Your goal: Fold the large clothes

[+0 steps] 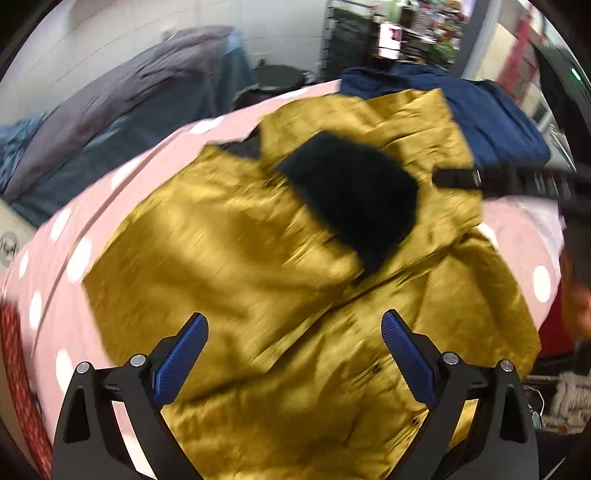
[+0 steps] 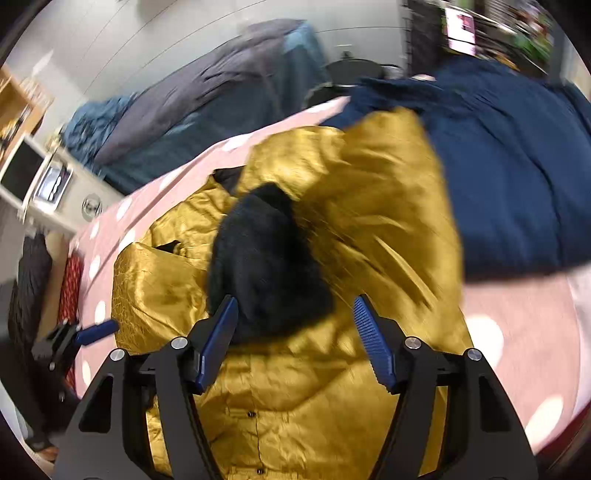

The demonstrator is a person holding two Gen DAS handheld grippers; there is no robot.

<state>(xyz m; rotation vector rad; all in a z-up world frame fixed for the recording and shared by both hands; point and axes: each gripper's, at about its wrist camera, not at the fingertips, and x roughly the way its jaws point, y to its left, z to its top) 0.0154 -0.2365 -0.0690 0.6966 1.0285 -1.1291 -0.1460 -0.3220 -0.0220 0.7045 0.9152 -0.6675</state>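
Observation:
A shiny mustard-yellow padded jacket (image 1: 229, 236) lies spread on a pink cover with white dots (image 1: 66, 258). Its black fur-lined hood (image 1: 354, 195) lies on top of it. My left gripper (image 1: 295, 325) is open and empty, above the jacket's near part. In the right wrist view the jacket (image 2: 369, 206) and the black hood (image 2: 262, 258) fill the middle. My right gripper (image 2: 295, 314) is open and empty, just over the hood's near edge. The left gripper (image 2: 88, 334) shows at the left edge of that view, beside the jacket. The right gripper (image 1: 458, 179) reaches in over the jacket's far right side in the left wrist view.
A dark blue garment (image 2: 517, 170) lies on the pink cover (image 2: 524, 317) beyond the jacket, also in the left wrist view (image 1: 495, 118). Grey and blue bedding (image 1: 122, 107) is heaped on the left behind the surface. A black bin (image 1: 277, 79) and shelves (image 1: 406, 33) stand further back.

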